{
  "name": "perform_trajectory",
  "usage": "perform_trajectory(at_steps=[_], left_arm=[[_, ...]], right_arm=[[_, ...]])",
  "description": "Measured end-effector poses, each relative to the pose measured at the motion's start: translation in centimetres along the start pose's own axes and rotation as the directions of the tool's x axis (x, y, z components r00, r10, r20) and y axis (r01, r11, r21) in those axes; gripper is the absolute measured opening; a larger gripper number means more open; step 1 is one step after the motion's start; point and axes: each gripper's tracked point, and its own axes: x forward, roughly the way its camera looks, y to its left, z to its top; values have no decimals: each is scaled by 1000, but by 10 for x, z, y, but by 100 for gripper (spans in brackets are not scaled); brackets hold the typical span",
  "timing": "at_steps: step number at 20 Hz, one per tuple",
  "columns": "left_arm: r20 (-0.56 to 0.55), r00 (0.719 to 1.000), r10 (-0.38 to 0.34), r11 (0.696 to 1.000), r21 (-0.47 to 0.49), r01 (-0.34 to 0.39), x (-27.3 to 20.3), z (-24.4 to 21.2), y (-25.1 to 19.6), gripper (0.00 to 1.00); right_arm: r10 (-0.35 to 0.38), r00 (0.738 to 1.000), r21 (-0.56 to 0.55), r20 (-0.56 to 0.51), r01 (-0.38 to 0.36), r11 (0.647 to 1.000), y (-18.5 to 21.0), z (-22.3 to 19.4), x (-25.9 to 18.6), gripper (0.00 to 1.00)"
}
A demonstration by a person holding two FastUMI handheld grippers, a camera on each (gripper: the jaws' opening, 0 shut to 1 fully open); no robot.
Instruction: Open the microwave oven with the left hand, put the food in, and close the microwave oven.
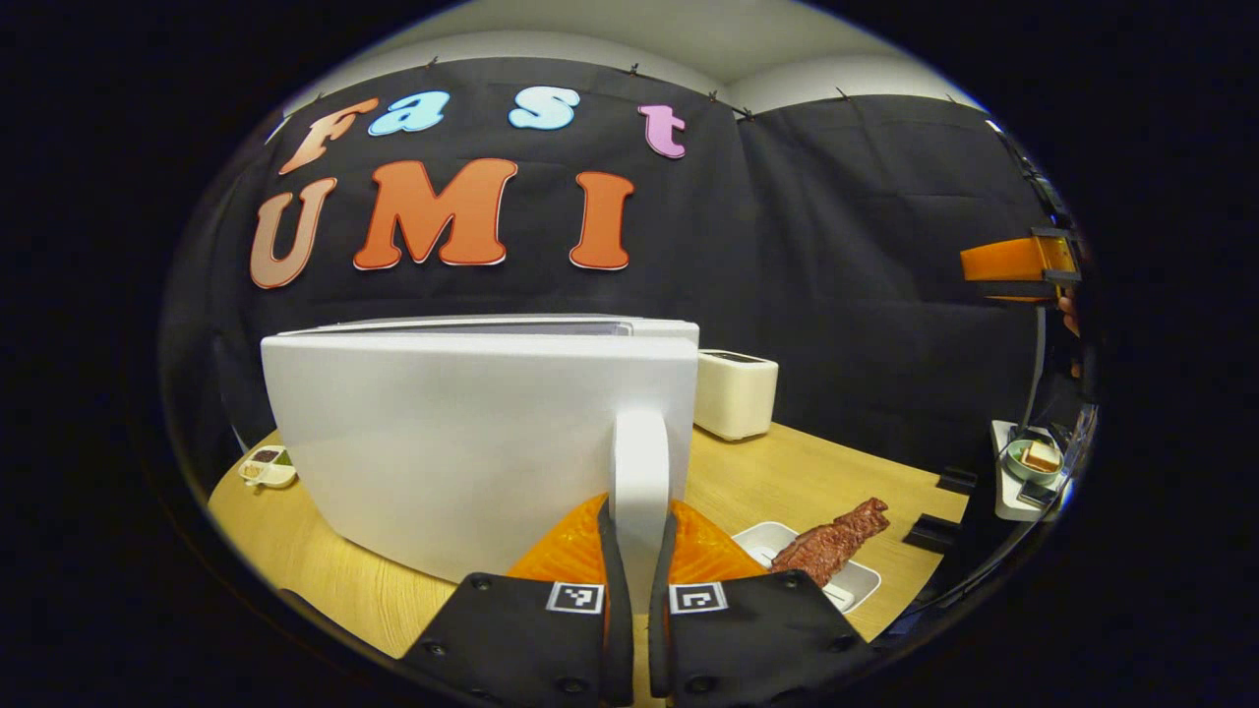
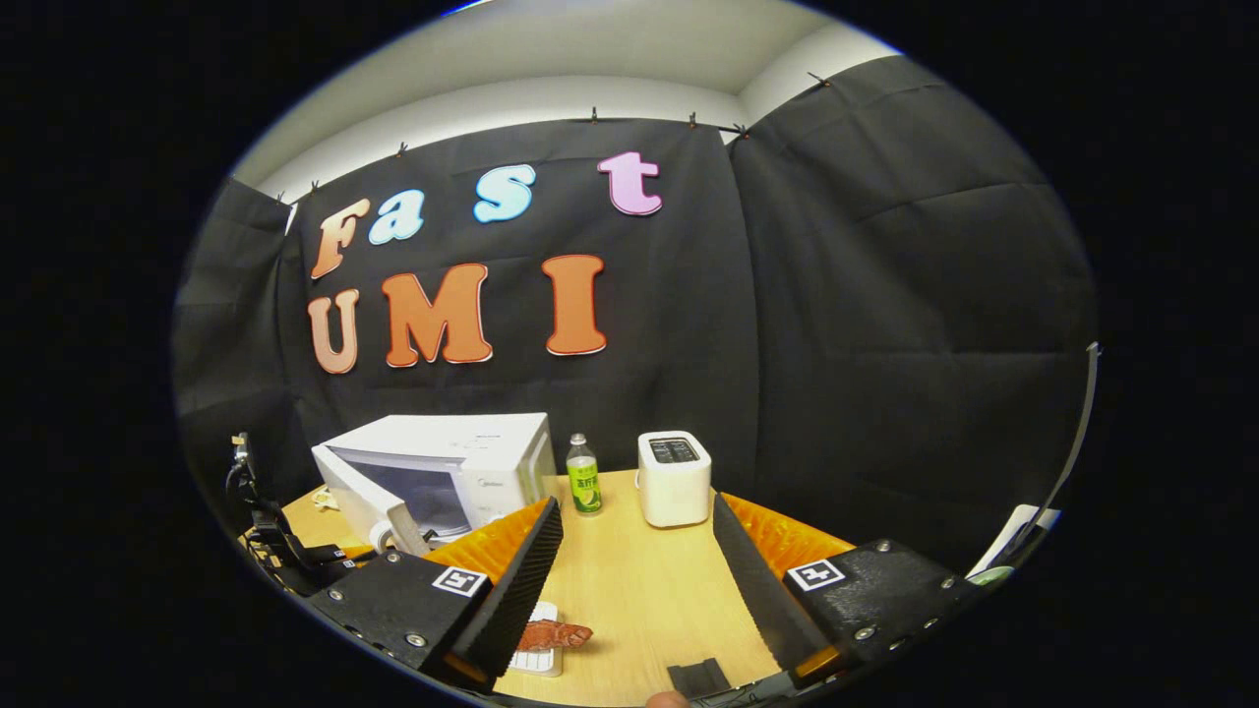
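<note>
The white microwave (image 2: pixel 443 462) stands at the table's back left, its door (image 1: pixel 472 433) swung partly open. My left gripper (image 1: pixel 637 556) is shut on the door's upright white handle (image 1: pixel 639 457), one finger on each side. A reddish-brown piece of meat (image 1: pixel 831 544) lies on a small white plate (image 1: pixel 762 539) just right of the door; the meat (image 2: pixel 553 634) also shows in the right gripper view. My right gripper (image 2: pixel 639 590) hangs open above the table with nothing between its fingers. Its orange body (image 1: pixel 1013 261) appears high at the right of the left gripper view.
A white toaster (image 2: pixel 674 477) and a green-labelled bottle (image 2: pixel 583 474) stand at the back beside the microwave. A small sauce dish (image 1: pixel 268 467) sits at the table's left edge. A bowl with food (image 1: pixel 1033 457) rests on a white stand at the far right.
</note>
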Motion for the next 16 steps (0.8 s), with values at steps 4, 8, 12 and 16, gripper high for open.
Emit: perform_trajectory(at_steps=[4,8,12,16], left_arm=[[-10,999,-41,999,8,41,-39,-3,10,12],[-19,999,-30,999,28,31,-86,-12,25,17],[-5,1000,29,999,22,-29,-138,-18,54,20],[-14,979,202,978,58,-200,-199,-32,108,98]], right_arm=[[36,999,2,19,-37,999,27,8,-1,95],[90,996,0,30,-90,996,61,11,-2,95],[131,991,-3,14,-131,991,89,6,0,95],[180,984,6,11,-180,984,116,3,2,95]])
